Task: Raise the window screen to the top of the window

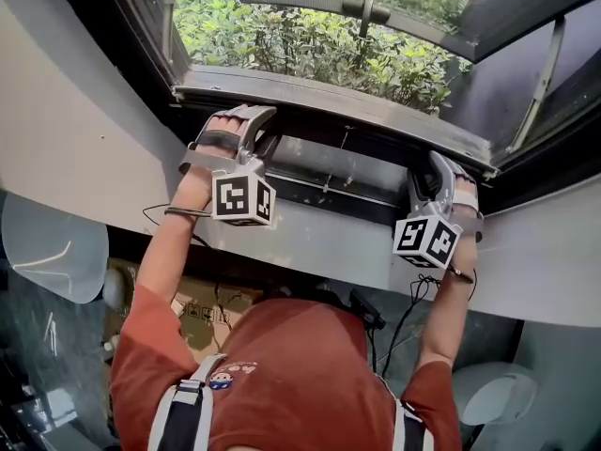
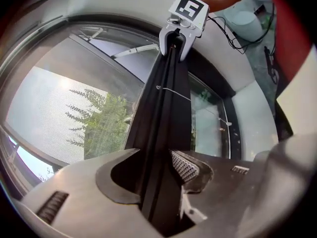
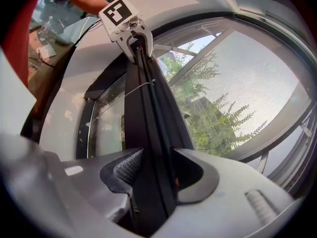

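The window screen's bottom rail runs across the window, with green bushes beyond it. My left gripper reaches up to the rail's left part and my right gripper to its right part. In the left gripper view the black rail lies between the jaws of my left gripper, which stand apart with a gap beside it. The right gripper view shows the same: the rail sits loose inside my right gripper. The grey mesh spreads beside the rail.
A white ledge runs below the window frame. An outer pane is swung open above the bushes. Cables hang from both grippers. On the floor lie a cardboard box and a pale round seat.
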### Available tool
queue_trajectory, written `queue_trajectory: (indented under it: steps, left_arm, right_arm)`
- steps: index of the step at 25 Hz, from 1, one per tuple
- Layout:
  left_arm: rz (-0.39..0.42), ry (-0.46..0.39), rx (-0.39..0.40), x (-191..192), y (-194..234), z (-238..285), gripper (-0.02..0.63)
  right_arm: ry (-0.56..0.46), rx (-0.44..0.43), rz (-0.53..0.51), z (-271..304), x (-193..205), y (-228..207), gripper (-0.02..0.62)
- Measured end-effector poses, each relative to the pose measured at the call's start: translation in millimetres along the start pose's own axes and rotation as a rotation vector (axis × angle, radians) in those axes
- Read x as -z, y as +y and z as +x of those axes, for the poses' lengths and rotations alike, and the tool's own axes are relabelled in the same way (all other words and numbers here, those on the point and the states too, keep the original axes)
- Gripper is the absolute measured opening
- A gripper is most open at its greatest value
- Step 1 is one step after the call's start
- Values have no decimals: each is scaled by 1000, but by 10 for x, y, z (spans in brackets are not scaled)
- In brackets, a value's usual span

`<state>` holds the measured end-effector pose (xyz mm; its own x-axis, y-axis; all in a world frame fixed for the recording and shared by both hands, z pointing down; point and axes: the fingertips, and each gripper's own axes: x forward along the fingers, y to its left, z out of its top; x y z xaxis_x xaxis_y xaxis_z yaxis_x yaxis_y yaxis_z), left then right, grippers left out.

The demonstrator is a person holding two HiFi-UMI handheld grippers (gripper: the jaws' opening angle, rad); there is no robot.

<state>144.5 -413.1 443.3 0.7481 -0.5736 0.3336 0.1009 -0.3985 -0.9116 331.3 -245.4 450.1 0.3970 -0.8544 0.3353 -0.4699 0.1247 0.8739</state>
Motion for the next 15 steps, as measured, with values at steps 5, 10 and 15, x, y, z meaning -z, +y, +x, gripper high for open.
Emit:
queue_trajectory:
  steps: [5, 10, 15]
  left_arm:
    - [45, 15, 12, 9, -19, 47, 166]
    - [37, 1, 62, 10, -11, 55, 166]
    - [-94, -53, 179, -33, -34, 25, 178]
  right_arm:
    - [-11, -35, 18, -15, -14, -6, 195]
    - [-27, -86, 75, -15, -31, -22, 195]
    - [-50, -117, 115, -32, -30, -22, 195]
